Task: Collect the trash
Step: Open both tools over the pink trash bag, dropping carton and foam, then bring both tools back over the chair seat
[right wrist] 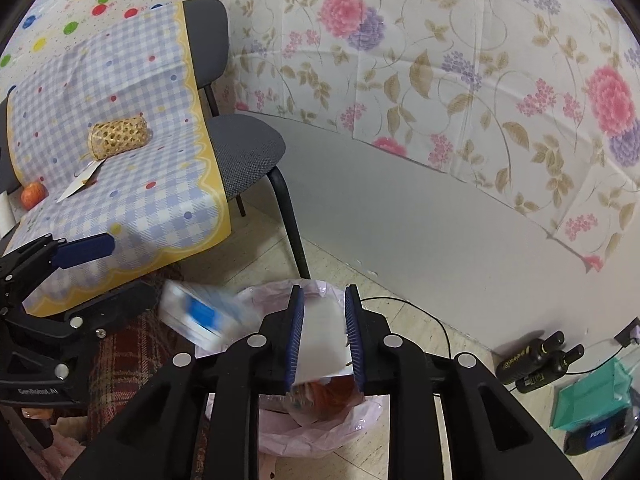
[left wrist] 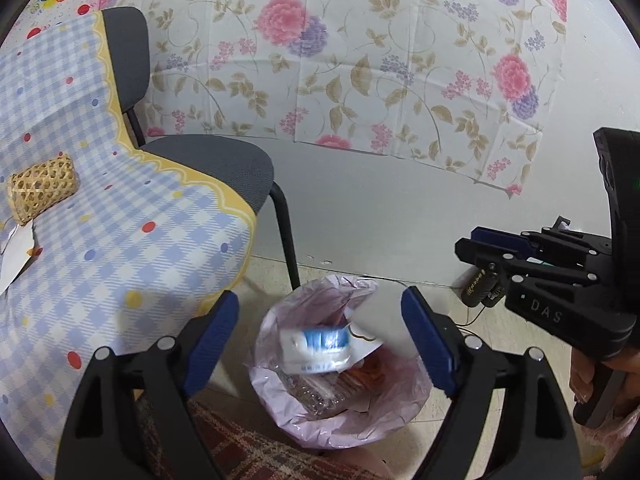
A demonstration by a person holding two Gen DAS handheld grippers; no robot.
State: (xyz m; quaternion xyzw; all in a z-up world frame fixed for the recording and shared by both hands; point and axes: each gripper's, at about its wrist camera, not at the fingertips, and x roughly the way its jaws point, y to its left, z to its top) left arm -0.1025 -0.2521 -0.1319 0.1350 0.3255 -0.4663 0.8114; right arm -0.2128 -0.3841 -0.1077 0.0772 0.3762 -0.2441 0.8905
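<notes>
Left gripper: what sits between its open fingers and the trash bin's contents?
In the left wrist view, a motion-blurred blue-and-white packet lies between the open left gripper and the pink-lined trash bin, apparently mid-drop; neither finger touches it.

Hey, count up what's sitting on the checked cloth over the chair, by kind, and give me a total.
Woven bamboo basket: 1
White paper card: 1
Red apple: 1
Total on the checked cloth: 3
</notes>
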